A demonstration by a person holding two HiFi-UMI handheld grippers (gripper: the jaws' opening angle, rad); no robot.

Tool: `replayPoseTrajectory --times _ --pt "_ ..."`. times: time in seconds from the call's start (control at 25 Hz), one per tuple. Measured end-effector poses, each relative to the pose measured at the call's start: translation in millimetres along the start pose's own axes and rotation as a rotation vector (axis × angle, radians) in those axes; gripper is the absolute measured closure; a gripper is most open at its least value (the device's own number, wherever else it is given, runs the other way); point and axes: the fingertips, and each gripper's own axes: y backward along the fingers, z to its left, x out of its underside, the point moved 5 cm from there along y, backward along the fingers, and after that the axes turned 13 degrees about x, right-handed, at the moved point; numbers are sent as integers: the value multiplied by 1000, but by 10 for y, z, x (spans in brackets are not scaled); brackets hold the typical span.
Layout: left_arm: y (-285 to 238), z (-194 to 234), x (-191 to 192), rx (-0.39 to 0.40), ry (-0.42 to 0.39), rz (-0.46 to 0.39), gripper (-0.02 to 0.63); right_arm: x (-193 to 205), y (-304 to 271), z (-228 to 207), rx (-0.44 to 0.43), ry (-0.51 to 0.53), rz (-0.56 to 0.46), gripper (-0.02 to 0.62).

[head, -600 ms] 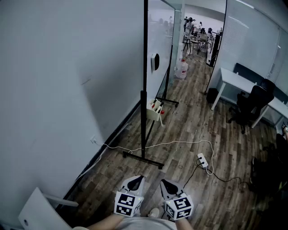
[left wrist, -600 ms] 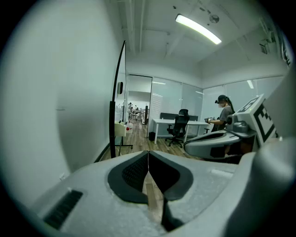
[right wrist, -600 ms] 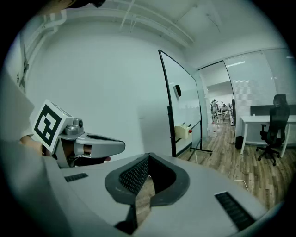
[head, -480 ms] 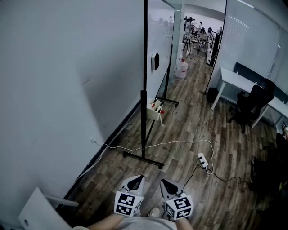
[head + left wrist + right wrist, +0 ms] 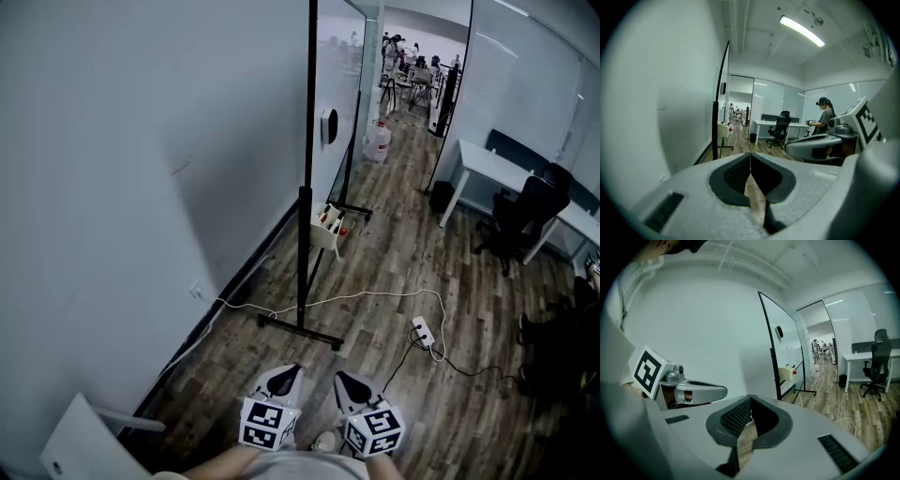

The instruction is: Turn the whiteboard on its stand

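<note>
Nothing done yet, by my read. Whiteboard (image 5: 339, 66) sits on its stand (image 5: 300, 331) ahead, alongside the wall, well apart from me. Left gripper (image 5: 286, 375) and right gripper (image 5: 349, 382) both closed, empty. Approach, grab and turn all remain.

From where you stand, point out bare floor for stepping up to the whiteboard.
Bare floor lies just before the stand's near foot, and in the wide strip between the whiteboard and the desk. Crowded: white cable and power strip right of that foot.
</note>
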Motion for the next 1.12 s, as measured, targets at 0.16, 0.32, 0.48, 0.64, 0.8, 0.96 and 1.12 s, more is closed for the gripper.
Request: replayPoseTrajectory --times 0.16,0.32,0.48,0.64,0.8,0.96,1.12 --pt "102 134 3 2 2 -9 595 10 -86 136 1 -14 5 589" --pt "218 266 11 12 -4 -14 595 2 -169 299 3 -15 0 589" --pt "319 417 36 19 -8 -17 595 17 -222 444 20 -16 -1 589" --pt "321 457 80 37 -5 -18 595 46 -237 477 35 -14 4 589" --pt "271 538 85 48 0 -14 595 55 -337 496 29 -16 14 589" --pt "137 618 47 50 -9 -10 595 30 -460 425 30 -20 8 589" --pt "-63 756 -42 45 -2 -24 595 -44 -656 303 26 -17 5 589"
